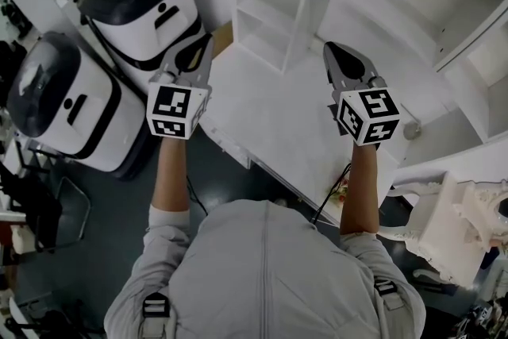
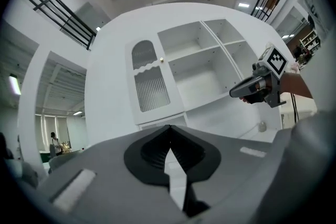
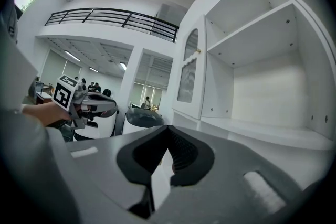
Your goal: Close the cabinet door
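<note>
The left gripper's (image 2: 169,126) dark jaws were pressed together at their tips with nothing between them. The right gripper's (image 3: 167,127) jaws were closed and empty in the same way. Both grippers pointed level toward a white open-shelved cabinet (image 2: 202,68). They were held well apart from each other at the near side of a white tabletop (image 1: 270,119).

The white cabinet door with an arched, ribbed glass panel (image 2: 149,84) stood at the left of the bare shelves, with its small knob edge just beside them. It was ahead of both grippers and touched by neither, and whether it sat flush could not be told.

Two rounded white-and-black machines (image 1: 139,4) stood on the floor left of the table, near the left gripper.
</note>
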### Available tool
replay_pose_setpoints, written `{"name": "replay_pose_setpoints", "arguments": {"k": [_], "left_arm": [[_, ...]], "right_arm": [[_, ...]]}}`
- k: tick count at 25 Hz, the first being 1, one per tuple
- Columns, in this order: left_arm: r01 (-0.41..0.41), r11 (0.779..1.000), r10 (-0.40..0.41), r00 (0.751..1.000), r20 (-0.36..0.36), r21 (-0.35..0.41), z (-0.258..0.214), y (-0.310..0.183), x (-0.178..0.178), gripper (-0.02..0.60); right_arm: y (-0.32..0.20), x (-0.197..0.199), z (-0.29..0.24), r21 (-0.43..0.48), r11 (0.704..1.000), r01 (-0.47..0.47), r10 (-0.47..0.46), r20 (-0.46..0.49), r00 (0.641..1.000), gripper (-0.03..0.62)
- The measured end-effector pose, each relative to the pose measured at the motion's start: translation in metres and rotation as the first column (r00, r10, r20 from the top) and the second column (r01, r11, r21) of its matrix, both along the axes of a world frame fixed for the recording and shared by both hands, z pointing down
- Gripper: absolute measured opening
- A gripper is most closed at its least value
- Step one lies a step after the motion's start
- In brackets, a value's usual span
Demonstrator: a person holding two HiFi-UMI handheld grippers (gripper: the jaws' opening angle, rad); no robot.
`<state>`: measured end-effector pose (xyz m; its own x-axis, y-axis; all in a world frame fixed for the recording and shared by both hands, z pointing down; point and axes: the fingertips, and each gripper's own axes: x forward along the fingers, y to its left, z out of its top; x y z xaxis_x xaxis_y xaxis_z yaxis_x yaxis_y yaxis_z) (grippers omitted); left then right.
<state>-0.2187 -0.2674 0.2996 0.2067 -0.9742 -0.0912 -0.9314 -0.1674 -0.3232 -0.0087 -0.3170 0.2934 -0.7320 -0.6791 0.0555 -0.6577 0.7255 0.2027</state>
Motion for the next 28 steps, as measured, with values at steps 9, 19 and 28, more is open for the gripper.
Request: {"name": "replay_pose_setpoints", "arguments": {"k": [9, 19, 28], "left_arm": [[-0.065, 0.997, 0.065, 0.998, -0.019, -0.031, 0.012, -0.001, 0.011, 0.017], [-0.083, 0.995, 0.081, 0.996, -0.039, -0.052, 0.019, -0.004, 0.019, 0.017], [-0.113, 0.992, 0.109, 0.992, -0.064, -0.063, 0.019, -0.004, 0.021, 0.017]], "right_arm": [[0.007, -0.013, 0.005, -0.002, 0.999, 0.033, -0.033, -0.028, 0.999, 0.0], [0.005, -0.01, 0.015, -0.023, 1.0, 0.02, -0.021, -0.035, 0.999, 0.002], [0.006, -0.012, 0.022, -0.032, 0.999, 0.013, -0.015, -0.049, 0.999, 0.002]]}}
